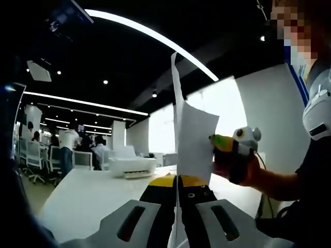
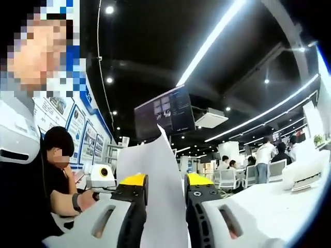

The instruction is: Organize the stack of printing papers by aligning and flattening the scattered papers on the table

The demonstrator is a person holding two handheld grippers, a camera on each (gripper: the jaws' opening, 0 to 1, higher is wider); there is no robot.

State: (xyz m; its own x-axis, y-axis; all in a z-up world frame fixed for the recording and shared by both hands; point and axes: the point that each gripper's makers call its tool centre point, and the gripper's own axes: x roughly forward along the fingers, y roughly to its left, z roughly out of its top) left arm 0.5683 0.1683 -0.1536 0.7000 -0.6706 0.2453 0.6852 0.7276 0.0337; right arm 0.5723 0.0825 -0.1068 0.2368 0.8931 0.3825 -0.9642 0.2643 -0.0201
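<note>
Gripping upright papers (image 1: 194, 139), both hand-held grippers

Pretty dim overall, dark ceiling soaking up most of the light. Long white LED strip lights (image 1: 155, 39) and small round spotlights (image 2: 109, 10) do the work, and the big pale window wall (image 1: 217, 116) is totally blown out. The white sheet of paper (image 1: 195, 142) looks backlit. Heavy fisheye bending at the edges, background people soft and grainy.
</note>
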